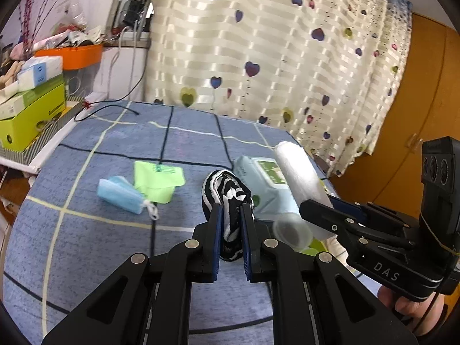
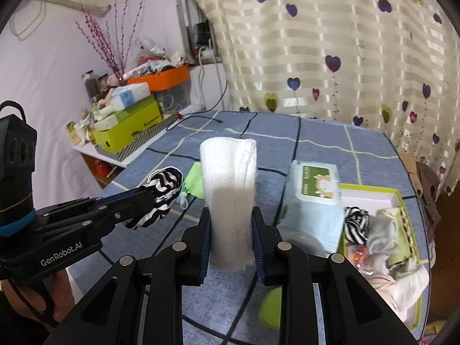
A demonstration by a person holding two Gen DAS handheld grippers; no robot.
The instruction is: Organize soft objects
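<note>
My left gripper is shut on a rolled black-and-white striped sock and holds it above the blue checked bedspread. In the right wrist view the same sock sticks out of the left gripper at the left. My right gripper is shut on an upright white rolled towel. That towel and the right gripper also show in the left wrist view, at the right. A green open box at the right holds another striped sock and several pale soft items.
A pack of wet wipes lies beside the box. Blue face masks and a green pouch lie further left on the bedspread. A clear cup and a green lid sit near the grippers. A cluttered shelf stands left; a heart-patterned curtain hangs behind.
</note>
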